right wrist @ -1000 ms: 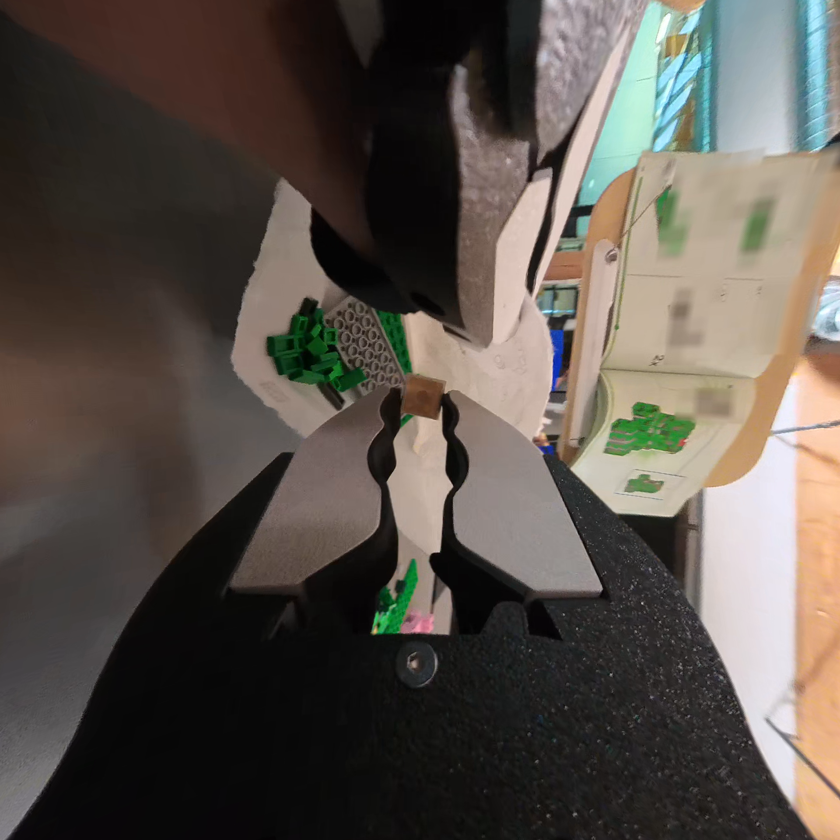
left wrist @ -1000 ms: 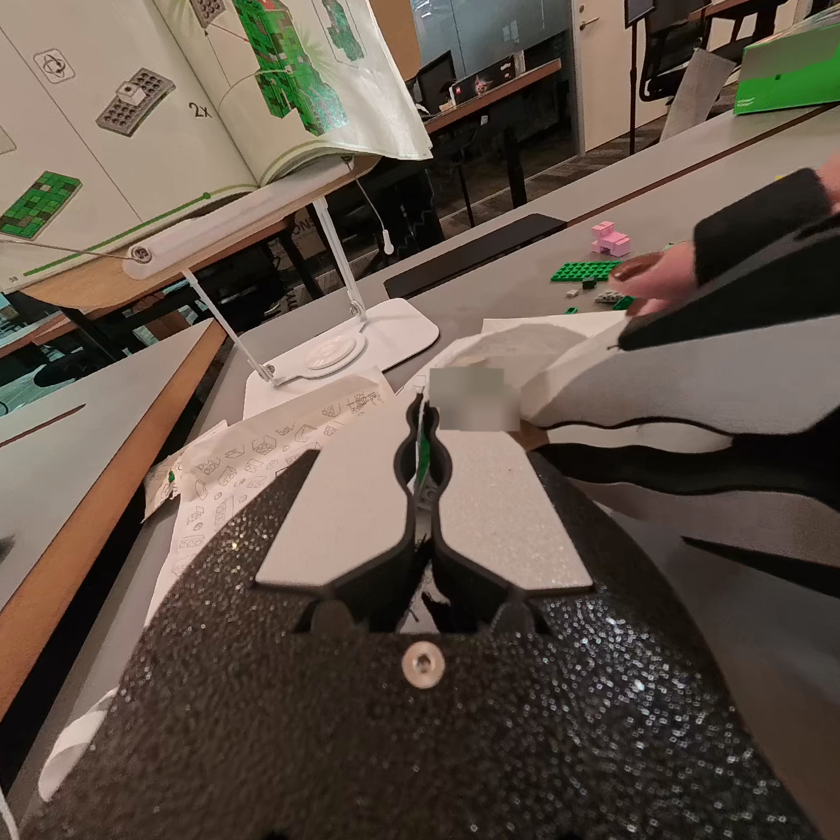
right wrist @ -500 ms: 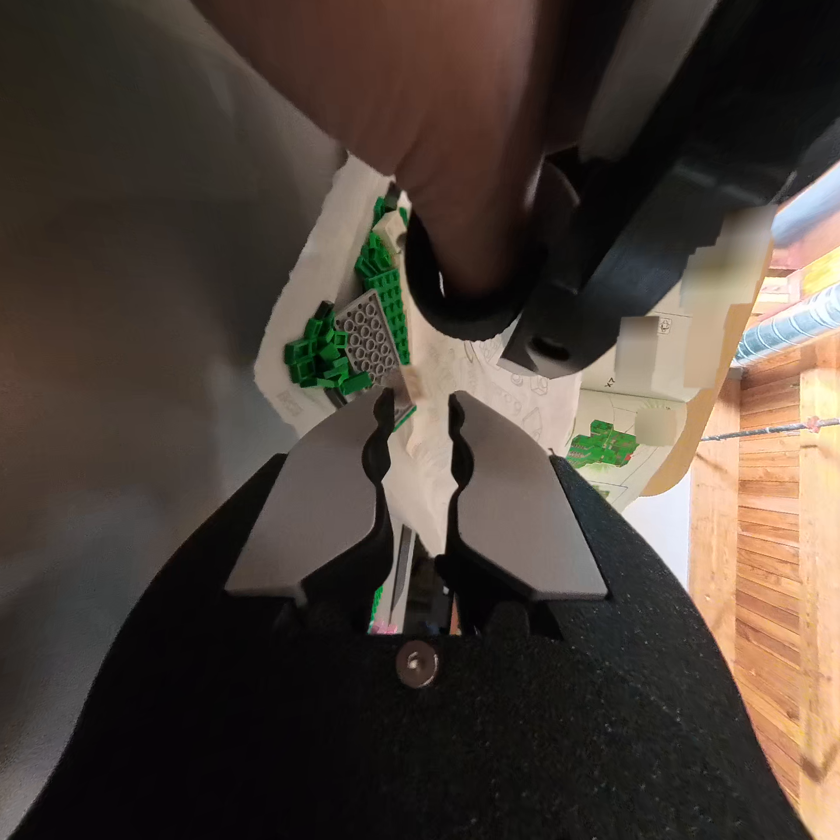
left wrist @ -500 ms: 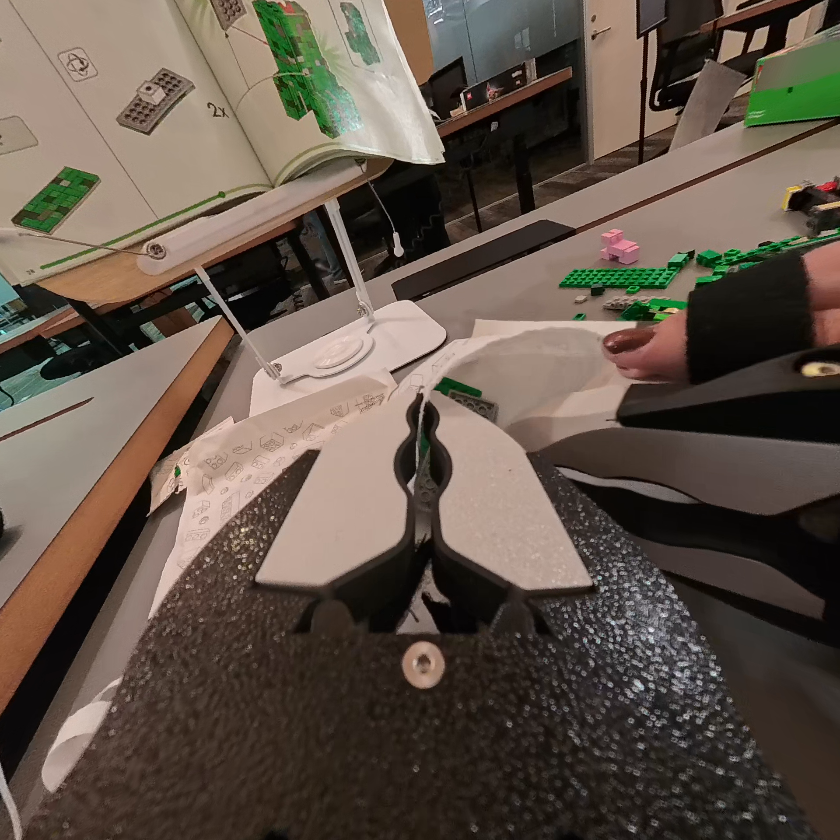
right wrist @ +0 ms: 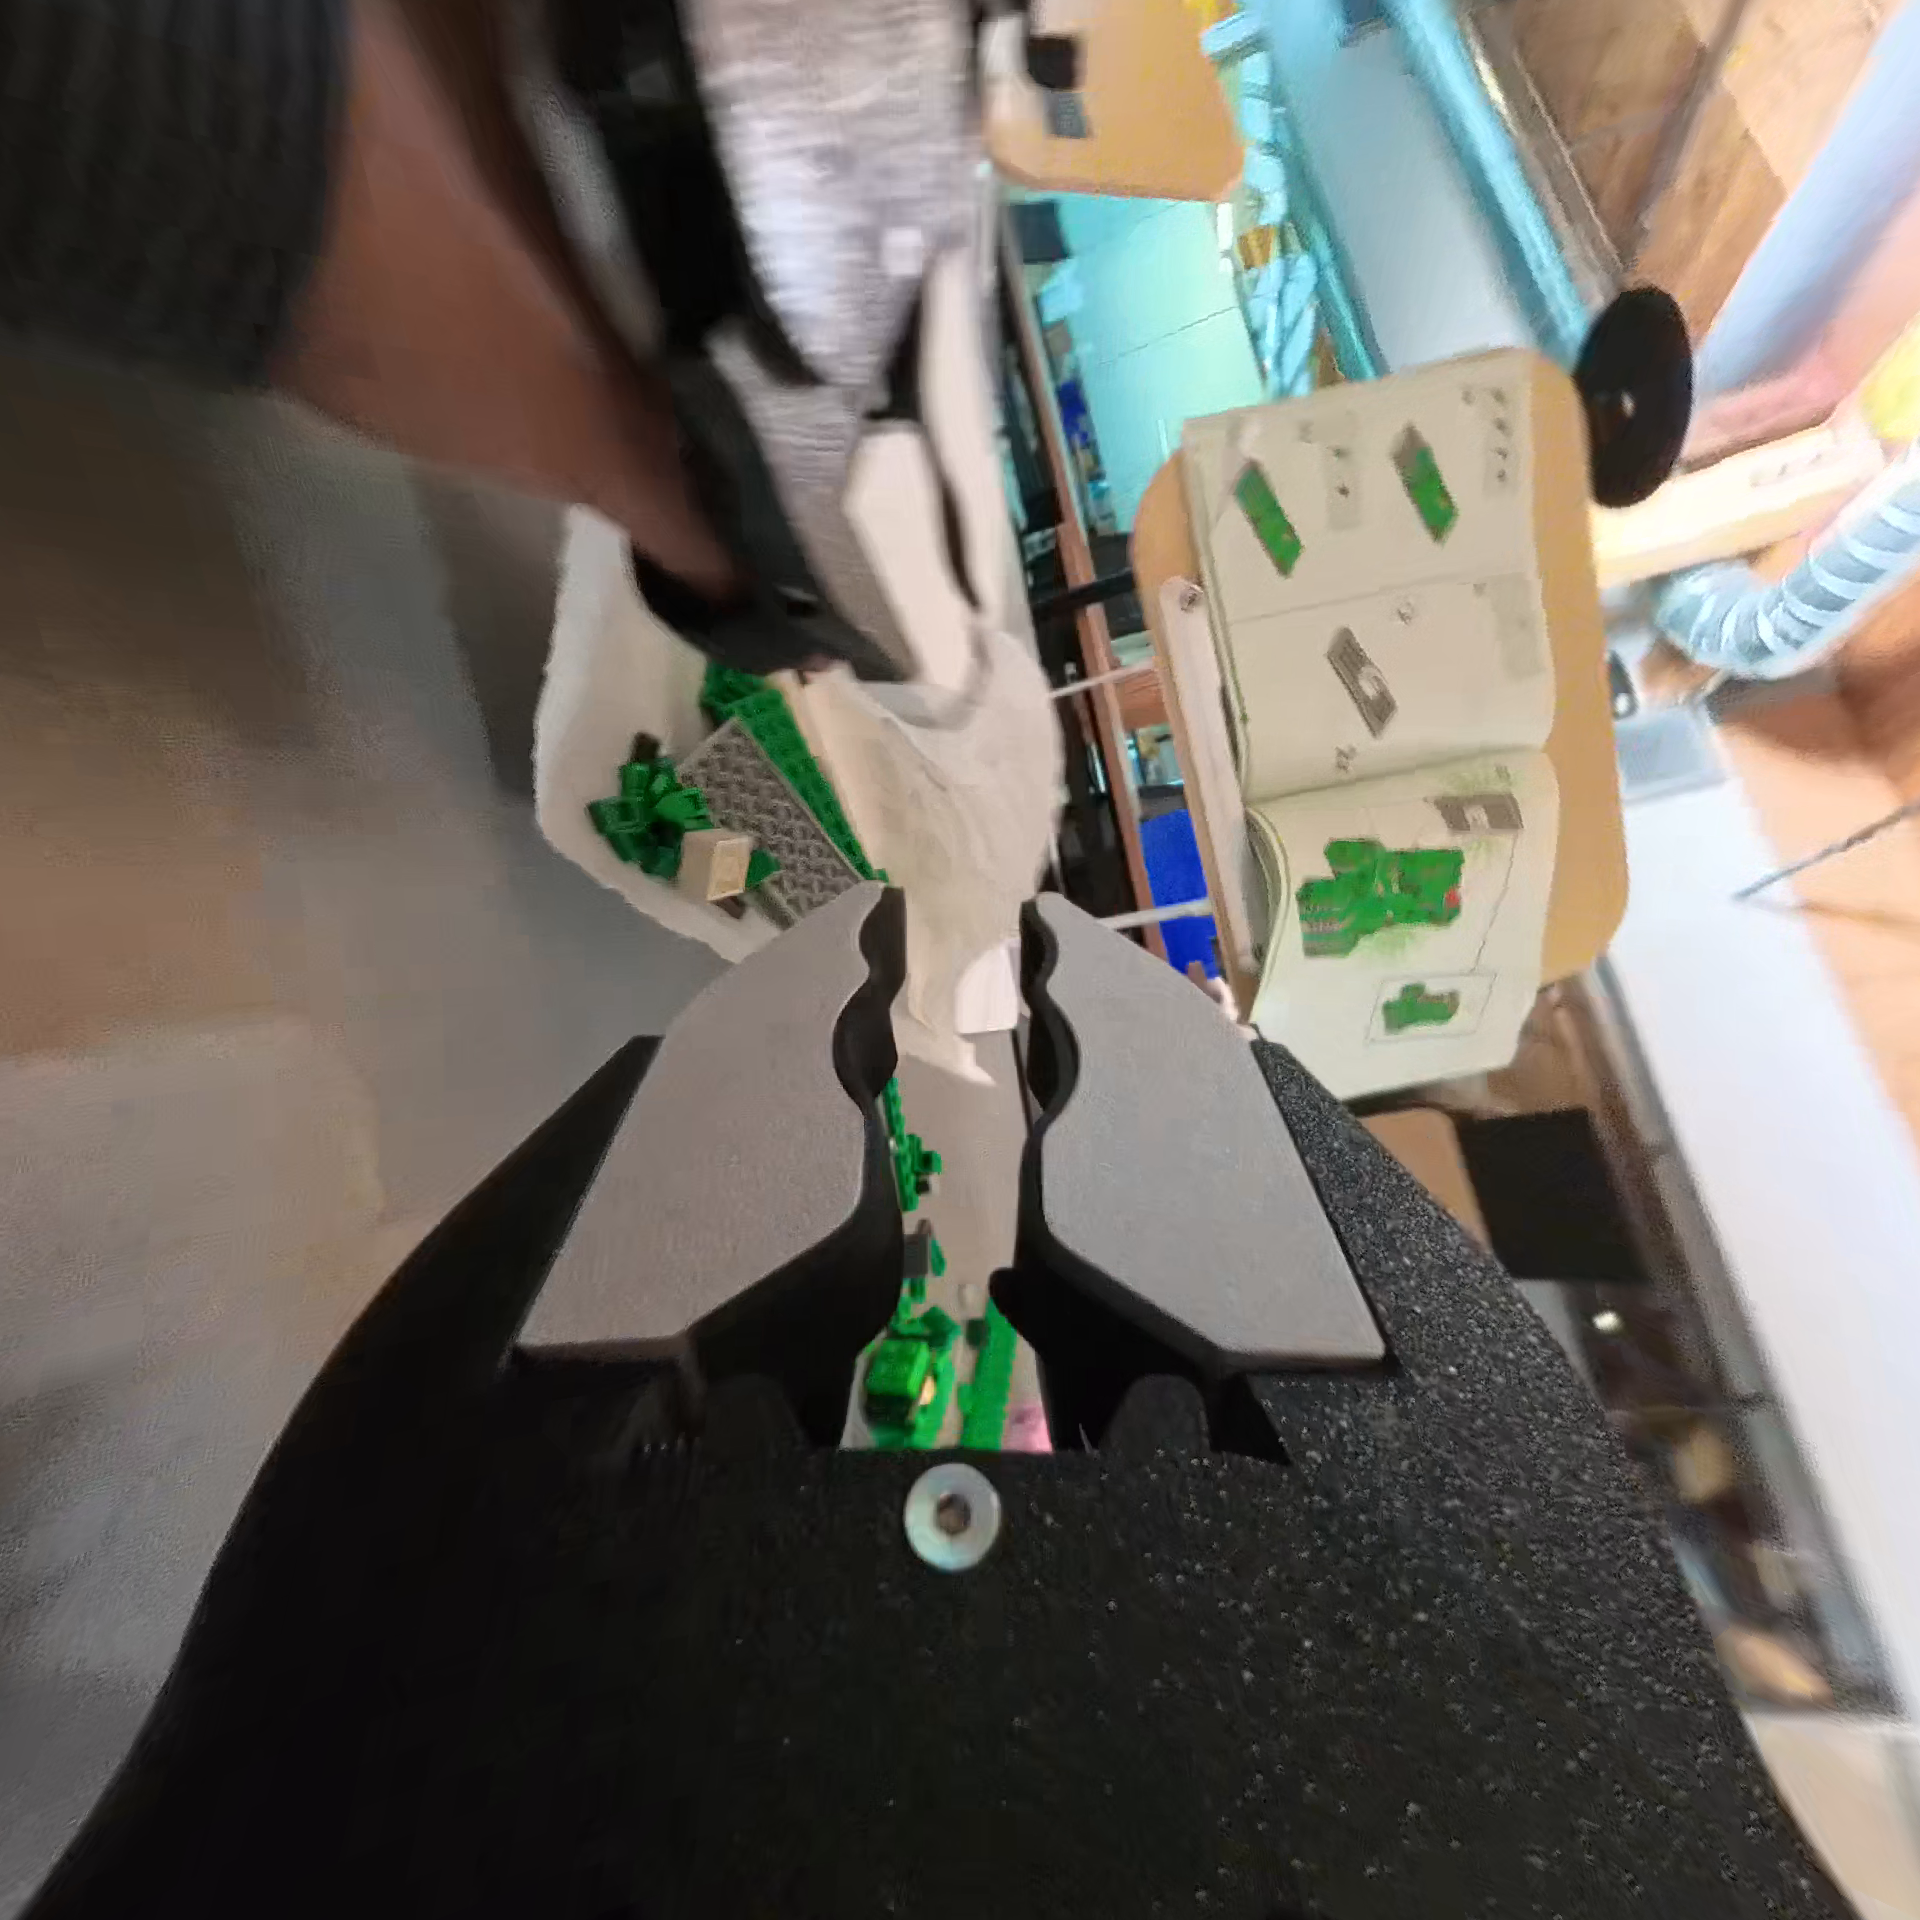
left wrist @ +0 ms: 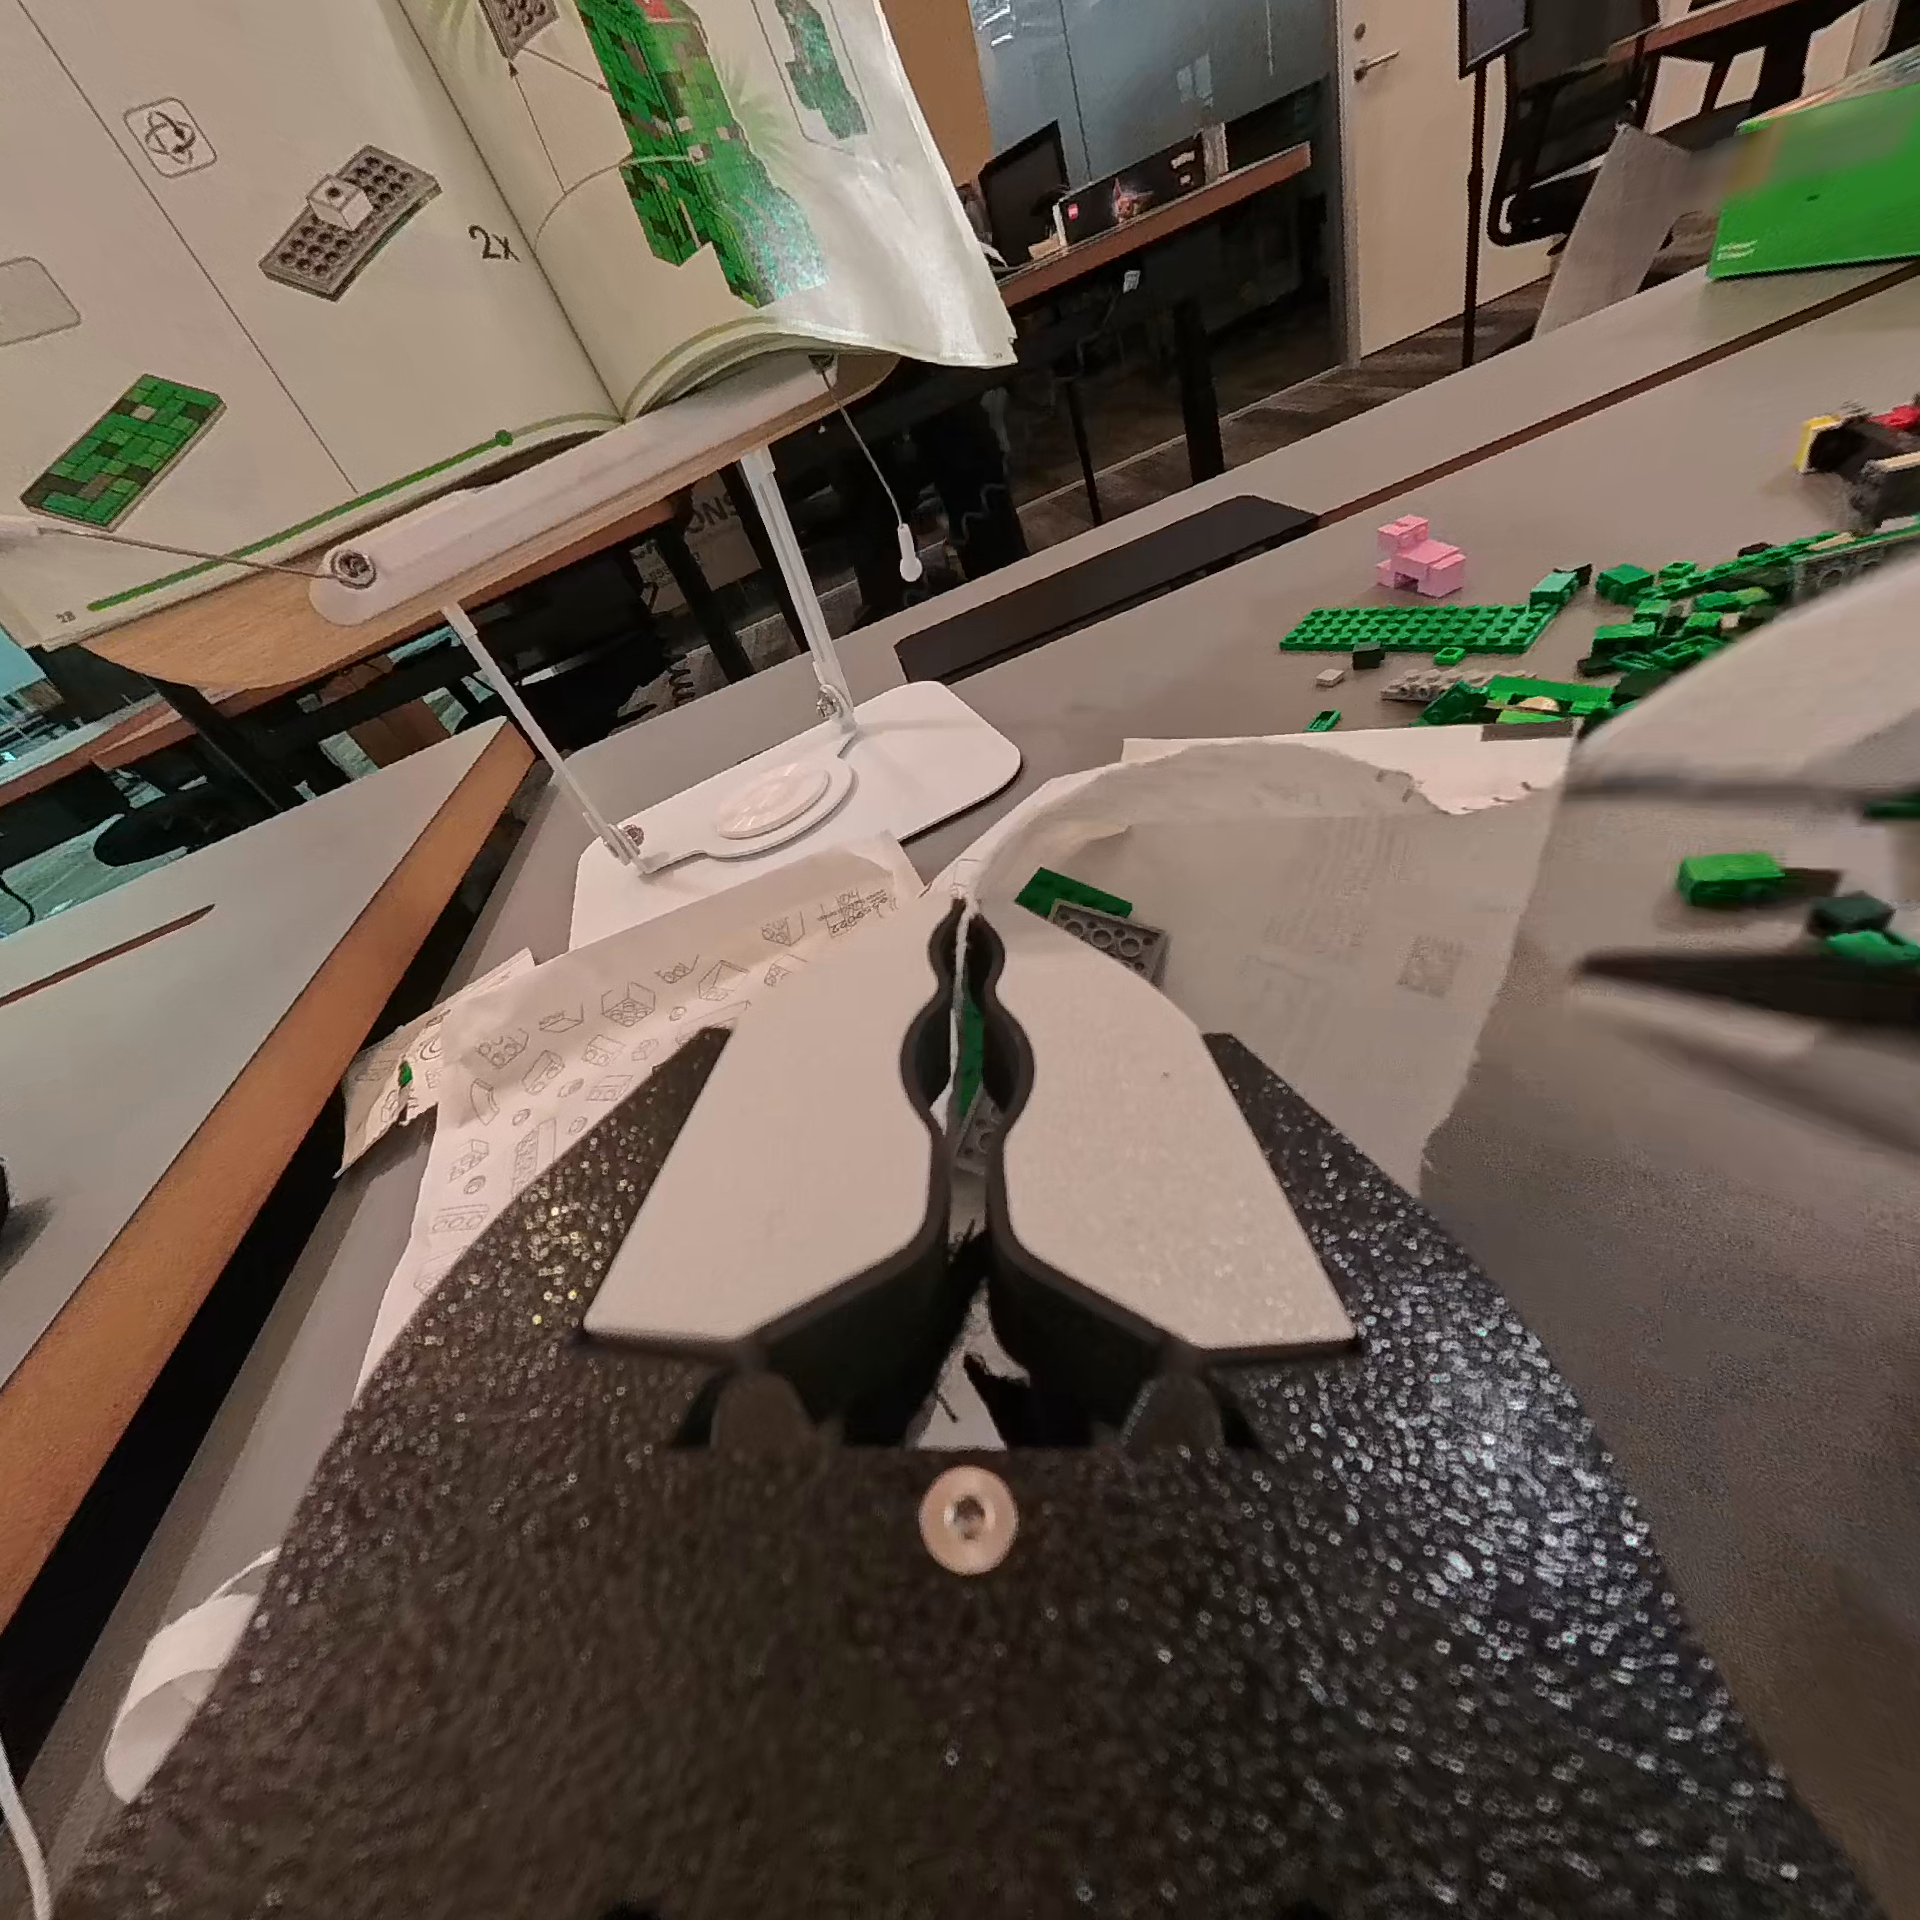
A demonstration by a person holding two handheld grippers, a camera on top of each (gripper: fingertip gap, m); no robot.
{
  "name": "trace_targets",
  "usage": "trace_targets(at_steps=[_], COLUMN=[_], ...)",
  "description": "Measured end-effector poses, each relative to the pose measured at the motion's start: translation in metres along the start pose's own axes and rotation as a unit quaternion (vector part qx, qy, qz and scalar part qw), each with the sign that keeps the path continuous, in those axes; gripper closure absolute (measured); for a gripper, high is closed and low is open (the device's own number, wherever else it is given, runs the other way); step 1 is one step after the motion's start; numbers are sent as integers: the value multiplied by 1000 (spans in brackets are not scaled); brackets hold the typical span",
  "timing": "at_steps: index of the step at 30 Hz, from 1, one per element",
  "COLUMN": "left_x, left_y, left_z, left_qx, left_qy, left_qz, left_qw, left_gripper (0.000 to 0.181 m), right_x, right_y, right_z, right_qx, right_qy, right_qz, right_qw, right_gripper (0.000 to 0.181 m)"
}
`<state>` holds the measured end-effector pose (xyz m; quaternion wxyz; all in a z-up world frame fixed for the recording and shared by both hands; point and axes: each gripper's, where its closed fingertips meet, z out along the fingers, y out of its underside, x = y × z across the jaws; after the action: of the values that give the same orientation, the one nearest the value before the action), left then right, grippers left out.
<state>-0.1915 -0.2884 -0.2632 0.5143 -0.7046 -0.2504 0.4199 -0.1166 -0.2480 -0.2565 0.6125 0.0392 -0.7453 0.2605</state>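
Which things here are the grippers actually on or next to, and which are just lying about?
In hand or close by: left gripper, jaws shut on the edge of the white paper bag; right gripper, jaws open, empty, close to the bag; tan brick, grey plate and green bricks inside it.
Lying about: instruction booklet on its stand, pink figure, green plate, green box.

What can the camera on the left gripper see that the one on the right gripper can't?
Only the left wrist view shows the pink brick figure, the long green plate and the stand's white base. Only the right wrist view shows a tan brick on the green pile, and the hand on the left gripper. Both show the torn white paper bag pinched by the left gripper, the grey studded plate and the open instruction booklet.
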Motion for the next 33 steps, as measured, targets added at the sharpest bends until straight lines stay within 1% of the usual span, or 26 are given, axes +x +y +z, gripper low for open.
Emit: trace_targets(at_steps=[2, 4, 6, 7, 9, 12, 16, 18, 21, 23, 25, 28, 33], left_x=[1, 1, 2, 2, 3, 4, 5, 6, 7, 8, 8, 8, 9], left_y=[0, 1, 1, 1, 2, 2, 3, 3, 4, 5, 5, 5, 5], left_z=[0, 0, 0, 0, 0, 0, 0, 0, 1, 1, 1, 1, 1], left_qx=[0, -1, -2, -3, -4, -6, -6, -7, -9, -11, -11, -11, -11], left_qy=[0, 0, 0, 0, 0, 1, 3, 4, 6, 7, 8, 9, 12], left_qz=[2, 4, 7, 8, 12, 15, 18, 20, 24, 25, 25, 24, 23], left_qw=[1000, 1000, 1000, 1000, 1000, 1000, 1000, 1000, 1000, 1000, 1000, 1000, 1000], left_gripper=[181, 181, 181, 181, 181, 181, 181, 181, 181, 181, 181, 181, 181], right_x=[21, 46, 70, 82, 103, 124, 130, 127, 115, 106, 98, 92, 91], right_y=[7, 22, 46, 61, 91, 136, 191, 210, 229, 238, 242, 240, 238], right_z=[-18, -36, -54, -63, -80, -110, -143, -152, -152, -148, -142, -137, -136], right_qx=[16, 36, 43, 41, 17, -25, -79, -79, -60, -63, -68, -68, -70], right_qy=[22, 59, 102, 124, 166, 228, 276, 285, 281, 272, 257, 242, 238], right_qz=[79, 163, 229, 248, 263, 254, 241, 272, 350, 378, 381, 368, 354], right_qw=[997, 984, 967, 960, 950, 940, 927, 916, 892, 883, 886, 895, 902], right_gripper=[161, 160, 161, 161, 161, 162, 164, 164, 165, 165, 166, 169, 171])
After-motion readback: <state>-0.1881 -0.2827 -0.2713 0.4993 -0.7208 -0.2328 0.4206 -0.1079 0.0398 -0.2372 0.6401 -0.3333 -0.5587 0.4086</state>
